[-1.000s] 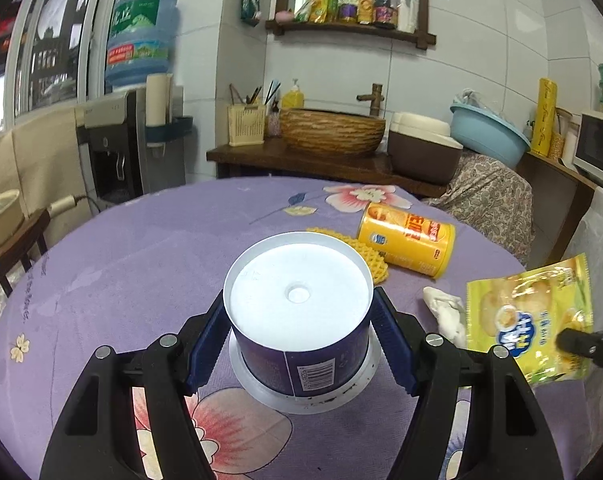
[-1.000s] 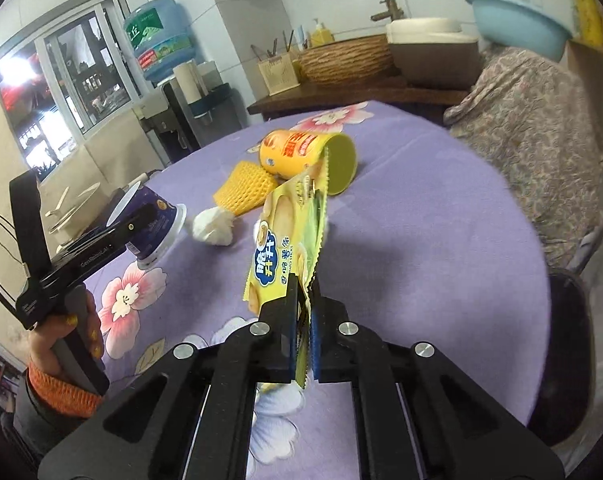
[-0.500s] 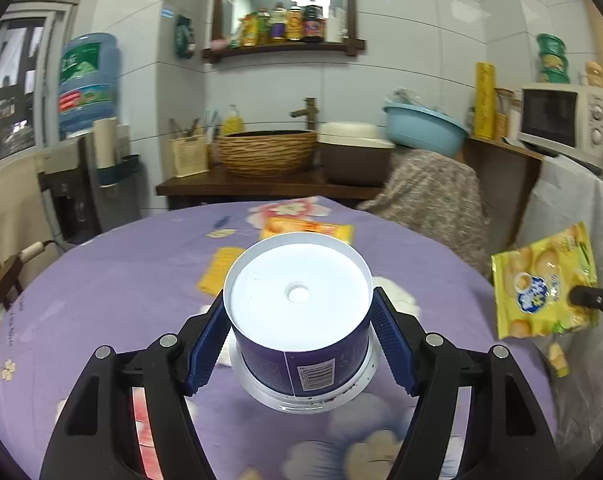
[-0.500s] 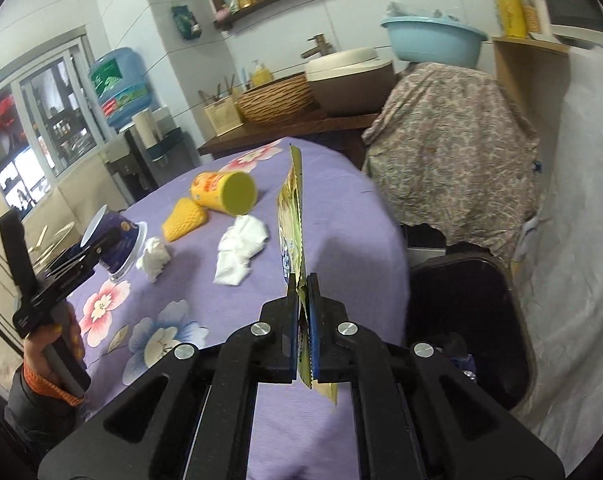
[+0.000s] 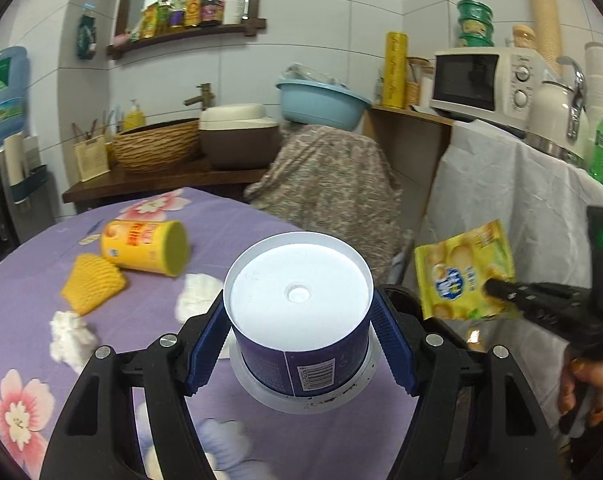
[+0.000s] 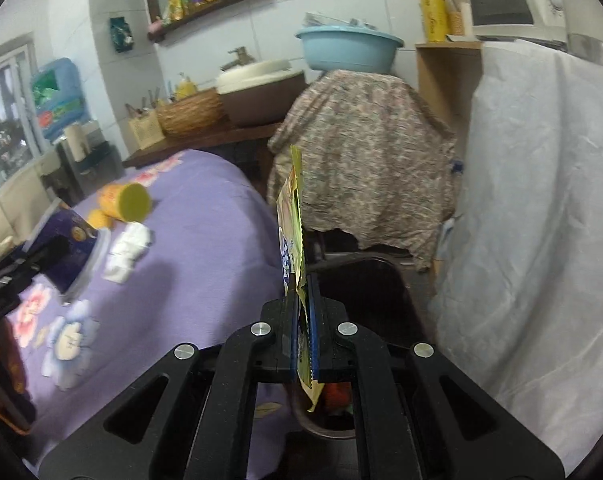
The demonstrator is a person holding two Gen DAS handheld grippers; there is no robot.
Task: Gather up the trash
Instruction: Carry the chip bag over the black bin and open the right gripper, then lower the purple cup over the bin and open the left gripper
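My left gripper (image 5: 299, 320) is shut on a purple upside-down paper cup (image 5: 301, 320) with a white base, held above the purple flowered table (image 5: 229, 224). My right gripper (image 6: 305, 296) is shut on a yellow snack packet (image 6: 291, 216), held edge-on above a black trash bin (image 6: 365, 280) beside the table. The packet (image 5: 463, 272) and right gripper (image 5: 497, 290) also show in the left wrist view. On the table lie a yellow can (image 5: 145, 246) on its side, a yellow foam net (image 5: 91, 286) and white crumpled tissues (image 5: 195, 294).
A floral cloth-covered object (image 6: 365, 152) stands behind the bin. A white-draped counter (image 6: 541, 200) with a microwave (image 5: 481, 84) is on the right. A wooden counter (image 5: 161, 180) holds a basket and basin at the back. Another tissue (image 5: 67, 336) lies at the left.
Both grippers swung right, off the table's middle toward its right edge. The right gripper carried the packet over the black bin. The left kept hold of the cup.
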